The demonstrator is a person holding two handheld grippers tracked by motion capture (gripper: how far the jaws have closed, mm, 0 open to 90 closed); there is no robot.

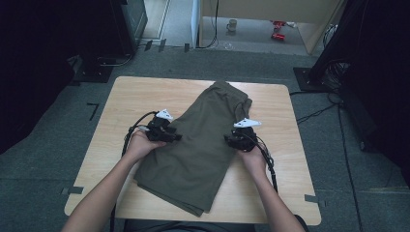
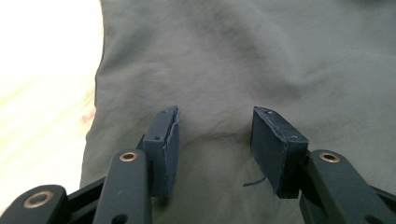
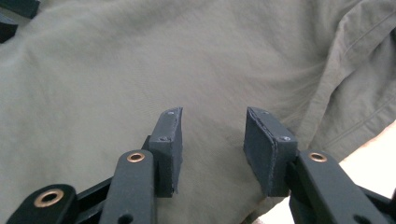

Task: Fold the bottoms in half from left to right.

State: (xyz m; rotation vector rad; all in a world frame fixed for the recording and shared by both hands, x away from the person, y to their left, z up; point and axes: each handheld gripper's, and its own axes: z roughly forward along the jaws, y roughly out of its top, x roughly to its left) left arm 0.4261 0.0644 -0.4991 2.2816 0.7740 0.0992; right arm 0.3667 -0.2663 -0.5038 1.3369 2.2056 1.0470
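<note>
A: So, where is the garment lying, and how are the grippers set?

B: It is spread folded down the middle of the worktop, waistband end toward the far edge, folded end close to the near edge. The left gripper is placed over its left border, the right gripper over its right border. Both pairs of fingers are held apart above the cloth, and nothing is seen pinched between them.

A: What could go wrong from here?

B: Only the top layer might be caught, since several layers are stacked at the edge; the fold would then be pulled open. If the fingers are closed too far inside the border, a bunch of cloth could be gathered instead of a clean edge. An uneven lift could leave the pile skewed.

A: And room for moving?

B: Bare wood is left on both sides of the garment, more on the left. Little space is left between the folded end and the near edge, so a pull toward the person could slide it off
</note>
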